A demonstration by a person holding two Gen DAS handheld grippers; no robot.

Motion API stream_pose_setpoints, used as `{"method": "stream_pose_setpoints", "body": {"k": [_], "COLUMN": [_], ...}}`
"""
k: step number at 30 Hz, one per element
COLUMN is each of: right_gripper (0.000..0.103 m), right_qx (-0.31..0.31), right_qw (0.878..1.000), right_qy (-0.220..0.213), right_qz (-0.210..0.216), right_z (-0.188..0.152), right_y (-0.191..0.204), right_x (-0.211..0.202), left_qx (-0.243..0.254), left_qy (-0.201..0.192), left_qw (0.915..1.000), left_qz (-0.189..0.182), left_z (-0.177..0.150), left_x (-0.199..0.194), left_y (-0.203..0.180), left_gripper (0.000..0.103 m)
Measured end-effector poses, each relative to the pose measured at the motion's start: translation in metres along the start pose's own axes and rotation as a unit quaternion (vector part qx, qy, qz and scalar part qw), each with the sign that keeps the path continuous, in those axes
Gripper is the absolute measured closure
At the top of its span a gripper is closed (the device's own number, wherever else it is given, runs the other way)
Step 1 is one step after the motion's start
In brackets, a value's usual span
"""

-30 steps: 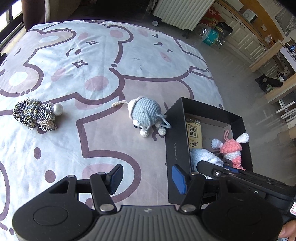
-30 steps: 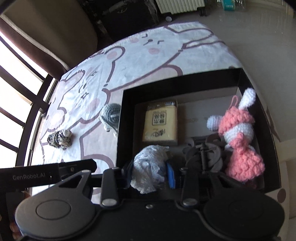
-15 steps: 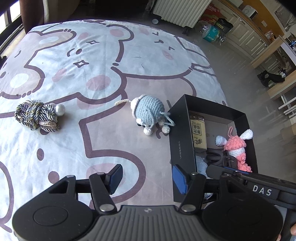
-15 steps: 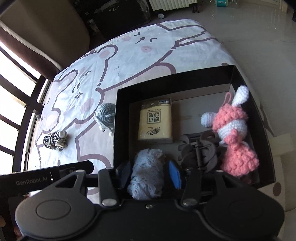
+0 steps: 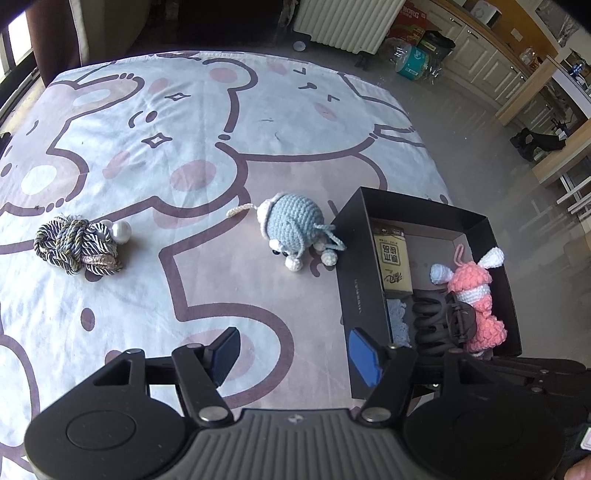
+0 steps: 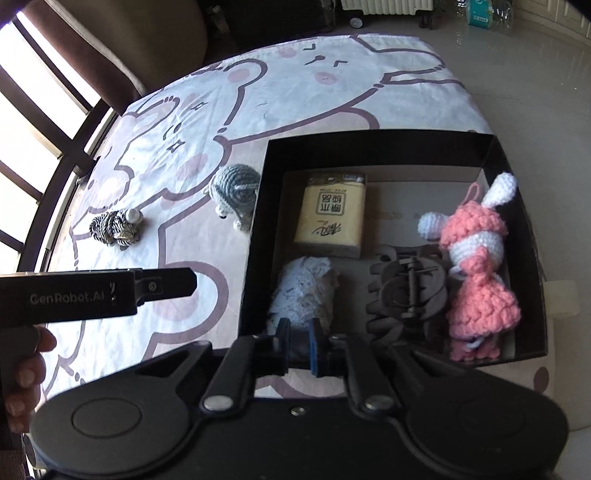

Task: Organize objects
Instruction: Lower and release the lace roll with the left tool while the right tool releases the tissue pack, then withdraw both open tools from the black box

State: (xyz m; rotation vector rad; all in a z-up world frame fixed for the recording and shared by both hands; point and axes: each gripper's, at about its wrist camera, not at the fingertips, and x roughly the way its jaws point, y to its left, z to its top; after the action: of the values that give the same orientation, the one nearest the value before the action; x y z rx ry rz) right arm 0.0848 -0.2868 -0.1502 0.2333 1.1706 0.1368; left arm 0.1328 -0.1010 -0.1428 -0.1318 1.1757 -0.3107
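Observation:
A black box (image 6: 255, 236) (image 5: 360, 291) on the cartoon blanket holds a tissue pack (image 6: 330, 218), a pale blue lace scrunchie (image 6: 303, 291), a dark hair claw (image 6: 406, 291) and a pink crochet bunny (image 6: 476, 266). A blue crochet mouse (image 5: 295, 225) lies left of the box. A braided rope knot with a pearl (image 5: 79, 243) lies further left. My left gripper (image 5: 295, 350) is open and empty above the blanket. My right gripper (image 6: 299, 343) is nearly shut and empty, just behind the scrunchie at the box's near wall.
The blanket (image 5: 184, 129) ends at bare floor on the right. A radiator (image 5: 343, 18), bottles and cabinets stand at the back. A window with dark bars (image 6: 37, 122) and a curtain are on the left in the right wrist view.
My right gripper let go of the lace scrunchie in the box, pulled back and closed its jaws. My left gripper drew back slightly and stayed open.

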Motion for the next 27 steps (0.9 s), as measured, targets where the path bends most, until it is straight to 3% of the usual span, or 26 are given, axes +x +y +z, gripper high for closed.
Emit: {"method": "stream_pose_setpoints", "body": {"k": [7,9,13,18,27], "right_gripper": [0.089,0.081,0.077,0.063,0.039], "right_qx": [0.027,0.027,0.036,0.038,0.047], "right_qw": [1.000,1.000,0.998,0.995,0.989], "right_qy": [0.012,0.002,-0.033,-0.076,-0.098], "right_qz": [-0.007,-0.015,-0.025,-0.057,-0.100], "right_z": [0.001,0.002,0.005,0.002,-0.009], "right_y": [-0.009,-0.010,-0.017,-0.024,-0.035], "right_x": [0.014,0.007,-0.018,-0.048,-0.066], "left_qx": [0.006,0.014,0.046,0.081,0.098], "left_qy": [0.007,0.004,-0.009,-0.028,-0.033], "left_qw": [0.9999,0.9999,0.9987,0.9960,0.9935], "left_qz": [0.005,0.009,0.020,0.026,0.046], "left_z": [-0.001,-0.001,0.000,0.001,-0.003], "left_x": [0.004,0.003,-0.003,-0.013,-0.017], "left_y": [0.001,0.000,-0.008,-0.020,-0.029], "left_gripper": [0.037,0.036,0.029,0.022,0.010]}}
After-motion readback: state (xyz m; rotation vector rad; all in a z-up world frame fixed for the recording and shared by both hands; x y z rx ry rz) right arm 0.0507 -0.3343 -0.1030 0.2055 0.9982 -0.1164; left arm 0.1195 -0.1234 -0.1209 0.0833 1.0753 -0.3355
